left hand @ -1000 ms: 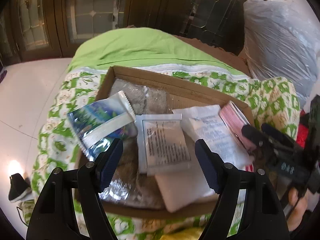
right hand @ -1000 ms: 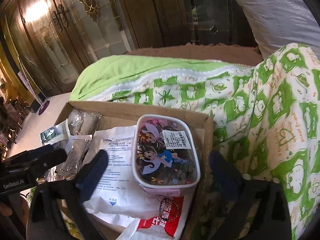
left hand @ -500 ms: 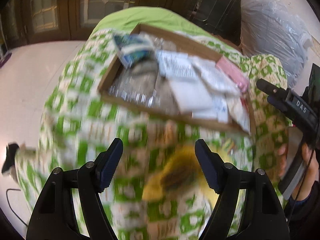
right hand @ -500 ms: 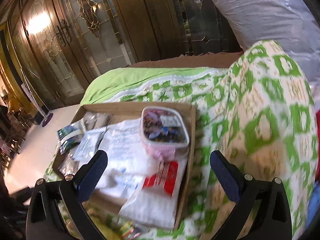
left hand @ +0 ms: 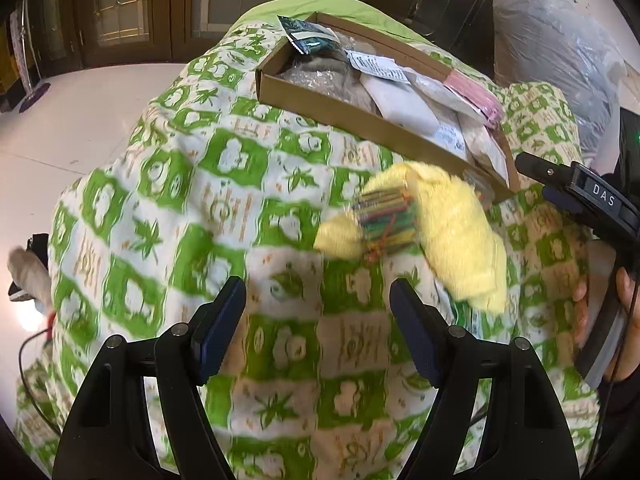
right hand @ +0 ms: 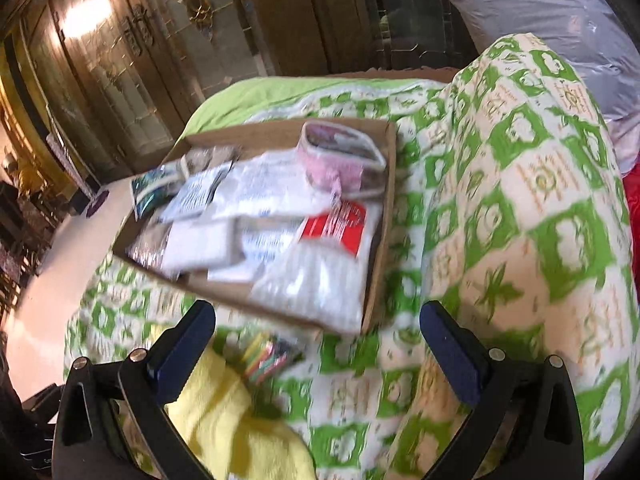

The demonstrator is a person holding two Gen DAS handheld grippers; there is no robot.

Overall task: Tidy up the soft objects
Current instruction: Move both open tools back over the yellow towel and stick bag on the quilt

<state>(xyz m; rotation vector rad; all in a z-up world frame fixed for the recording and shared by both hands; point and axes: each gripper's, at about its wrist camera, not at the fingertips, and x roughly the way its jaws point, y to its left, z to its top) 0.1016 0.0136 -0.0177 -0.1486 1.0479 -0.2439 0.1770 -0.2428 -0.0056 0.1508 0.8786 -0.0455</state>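
A cardboard box [left hand: 372,118], seen in the upper centre of the left wrist view, is already filled with soft packets: a white pouch [right hand: 200,236], a red-labelled bag [right hand: 336,226] and a pink case [right hand: 340,156] are laid inside it. Most of the sorting is therefore judged to be done. Two items are left outside the box, on the green-patterned blanket [left hand: 224,208] covering the bed: a yellow cloth [left hand: 452,232] in the centre right of the left view, and a bundle of coloured sticks [left hand: 386,216] resting against it. These are judged to be the next things to be gathered.

The left claw [left hand: 318,328], at the lower centre of its frame, is spread well apart and nothing is gripped or touched; the yellow cloth lies just beyond its tips. The right claw [right hand: 318,350] is likewise spread wide and empty, with the yellow cloth seen beneath its left finger [right hand: 184,354].
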